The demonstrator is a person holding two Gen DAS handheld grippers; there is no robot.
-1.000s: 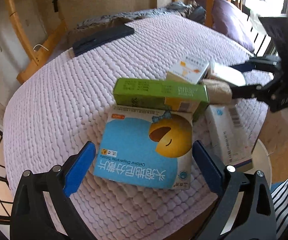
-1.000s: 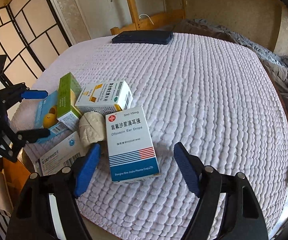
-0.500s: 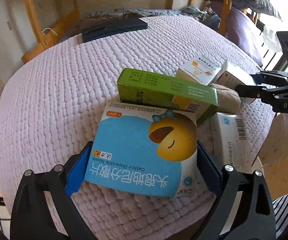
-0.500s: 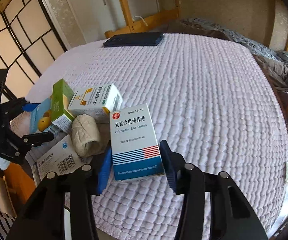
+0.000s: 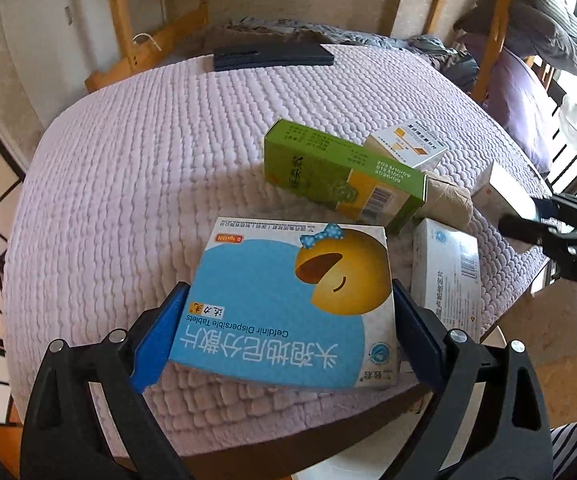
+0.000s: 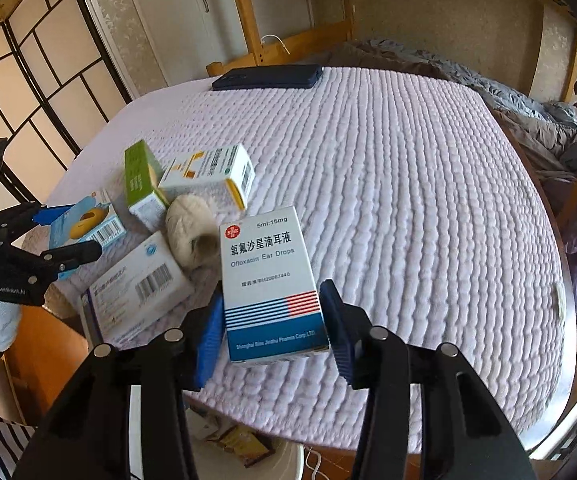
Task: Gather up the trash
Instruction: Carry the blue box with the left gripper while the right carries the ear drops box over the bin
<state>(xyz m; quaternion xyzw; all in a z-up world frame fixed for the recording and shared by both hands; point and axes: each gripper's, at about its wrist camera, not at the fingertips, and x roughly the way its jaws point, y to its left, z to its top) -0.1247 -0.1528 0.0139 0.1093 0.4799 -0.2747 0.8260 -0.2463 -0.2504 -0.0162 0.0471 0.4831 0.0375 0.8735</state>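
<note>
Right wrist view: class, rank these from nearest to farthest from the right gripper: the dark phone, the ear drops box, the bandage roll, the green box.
1. Ear drops box: between the pads of the right gripper.
2. Bandage roll: just beyond, to the left.
3. Green box: farther left, behind the roll.
4. Dark phone: at the far edge of the quilted cover.

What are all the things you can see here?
blue box: 1, blue, near edge
ear drops box: 1, white, striped, near edge
green box: 1, green, behind blue box
yellow-trimmed box: 1, white, beside green box
barcode box: 1, white, near edge
roll: 1, beige, among boxes
flat case: 1, dark, far edge
cover: 1, lilac, underneath
bin: 1, white, below
left gripper: 1, black, clamping blue box
right gripper: 1, black, jaws just closed on ear drops box
</note>
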